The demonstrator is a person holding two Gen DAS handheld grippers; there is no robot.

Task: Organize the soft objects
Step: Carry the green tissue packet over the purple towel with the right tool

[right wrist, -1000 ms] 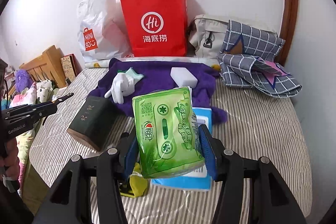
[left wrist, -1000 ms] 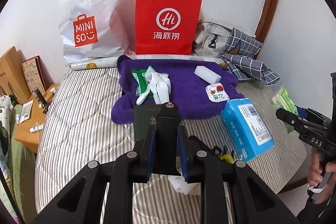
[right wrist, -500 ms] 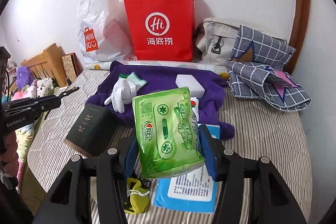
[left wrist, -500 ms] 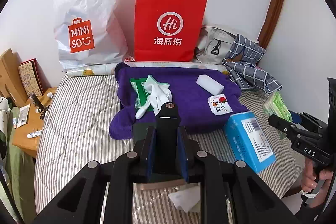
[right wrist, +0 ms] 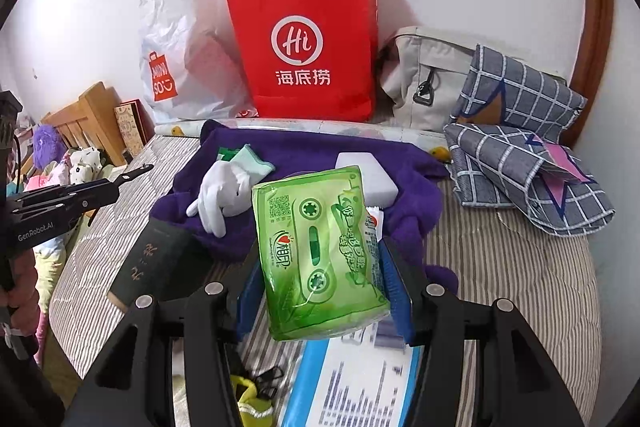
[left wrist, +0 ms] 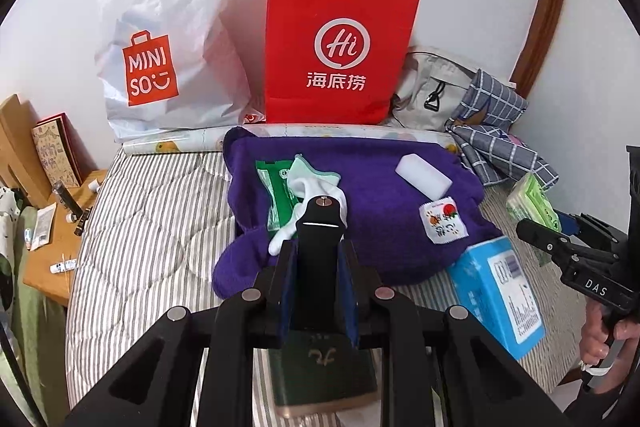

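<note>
My right gripper (right wrist: 320,267) is shut on a green tissue pack (right wrist: 318,251) and holds it above the bed; the pack also shows at the right in the left wrist view (left wrist: 530,201). My left gripper (left wrist: 318,267) is shut with nothing visibly in it, above a dark green box (left wrist: 324,375). A purple towel (left wrist: 360,187) lies spread on the striped bed. On it are a white glove (right wrist: 222,195), a green packet (left wrist: 274,187), a white sponge block (left wrist: 422,175) and a small sachet (left wrist: 442,225).
A blue tissue box (left wrist: 498,297) lies right of the green box. A red paper bag (left wrist: 340,47), a white Miniso bag (left wrist: 160,39), a grey bag (right wrist: 424,79) and checked cloth (right wrist: 520,139) line the wall. A wooden bedside table (left wrist: 60,235) stands left.
Both grippers have moved forward toward the towel. The dark green box has slid from ahead of my left gripper to under it. The tissue pack stays gripped.
</note>
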